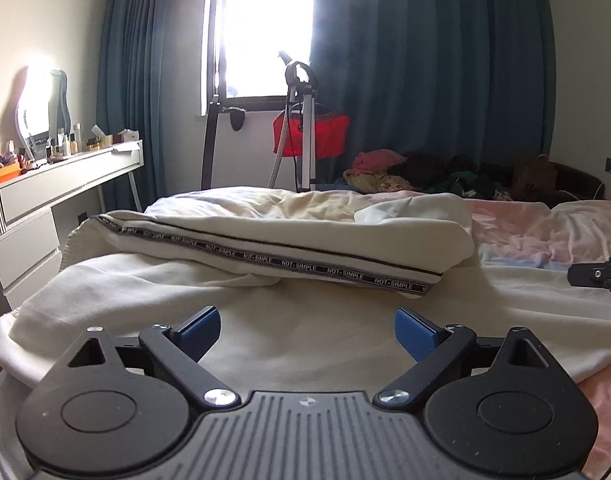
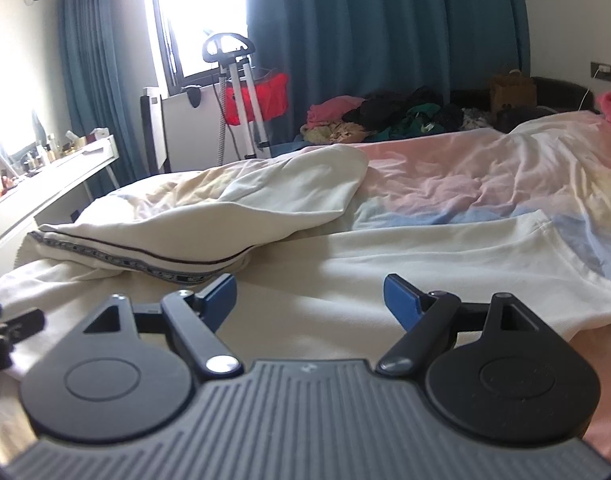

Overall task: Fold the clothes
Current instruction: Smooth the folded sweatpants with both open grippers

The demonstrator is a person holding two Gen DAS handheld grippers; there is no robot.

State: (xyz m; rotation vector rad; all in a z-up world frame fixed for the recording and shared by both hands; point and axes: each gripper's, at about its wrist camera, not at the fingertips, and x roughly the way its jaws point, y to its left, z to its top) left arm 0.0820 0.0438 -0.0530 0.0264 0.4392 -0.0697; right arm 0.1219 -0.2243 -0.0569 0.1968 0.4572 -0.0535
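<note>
Left tool (image 1: 306, 332) spread wide, nothing between its blue pads; right tool (image 2: 310, 298) same, released & empty. Both hover low over the cream sweatshirt (image 1: 305, 344) spread flat on the bed (image 2: 485, 184). Just ahead lies its folded-over sleeve w/ the "NOT-SIMPLE" tape stripe (image 1: 297, 262), long axis running left-far to right-near across the body. Sleeve sits more toward the left tool, so that side prob. has the shorter reach.

Daylight blazed through the window (image 1: 265, 28), blown out to pure white, with glare off the mirror (image 1: 35, 100) too. Curtains (image 1: 425, 72) sat dim. Fisheye bent the edges, corners went black; the right wrist view was softer.
</note>
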